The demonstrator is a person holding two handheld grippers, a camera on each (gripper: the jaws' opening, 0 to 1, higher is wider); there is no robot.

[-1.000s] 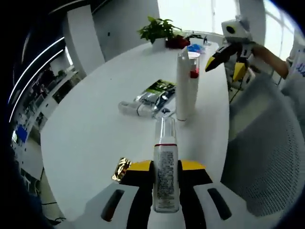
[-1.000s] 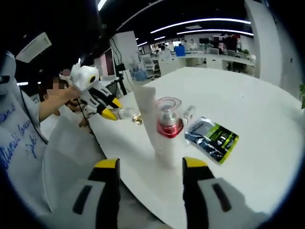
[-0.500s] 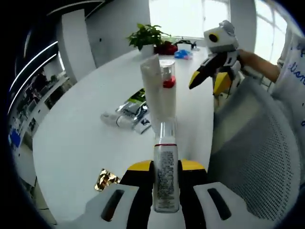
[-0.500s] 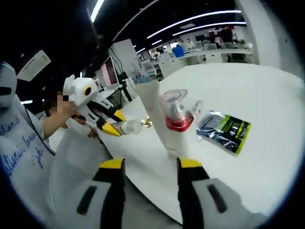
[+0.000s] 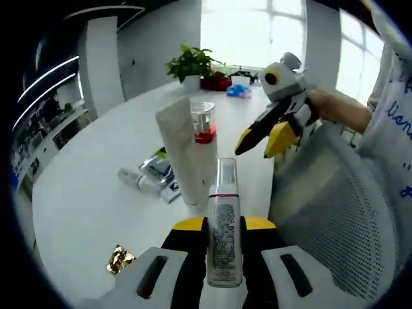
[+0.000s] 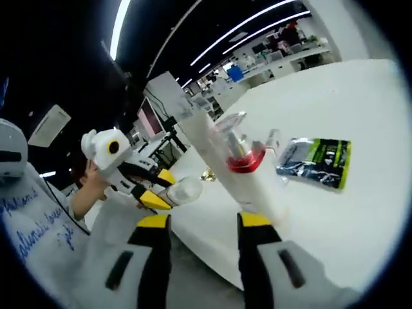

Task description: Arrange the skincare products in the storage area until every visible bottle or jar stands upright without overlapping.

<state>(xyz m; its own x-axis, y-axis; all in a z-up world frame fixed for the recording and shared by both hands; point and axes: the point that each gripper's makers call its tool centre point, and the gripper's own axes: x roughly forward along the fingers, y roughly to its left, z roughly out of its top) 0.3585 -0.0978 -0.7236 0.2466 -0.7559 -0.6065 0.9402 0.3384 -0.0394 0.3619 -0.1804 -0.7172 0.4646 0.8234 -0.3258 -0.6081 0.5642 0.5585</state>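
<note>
Closer now vs. 1 s ago: left gripper (image 5: 224, 222) clamps pump bottle (image 5: 224, 238) beside upright tube (image 5: 182, 154) and red-collar bottle (image 5: 202, 125); right gripper (image 6: 201, 222) jaws apart, empty. Left to do: small bottle (image 5: 134, 181) & sachet (image 6: 317, 162) lie flat.

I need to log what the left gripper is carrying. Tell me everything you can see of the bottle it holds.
The bottle is slim, with a clear cap above a thin red ring and a white label of small print. It lies along the left gripper, clamped between its yellow-tipped fingers, cap pointing forward toward the white table. In the right gripper view the bottle's clear end juts out, held off the table and touching nothing else.
</note>
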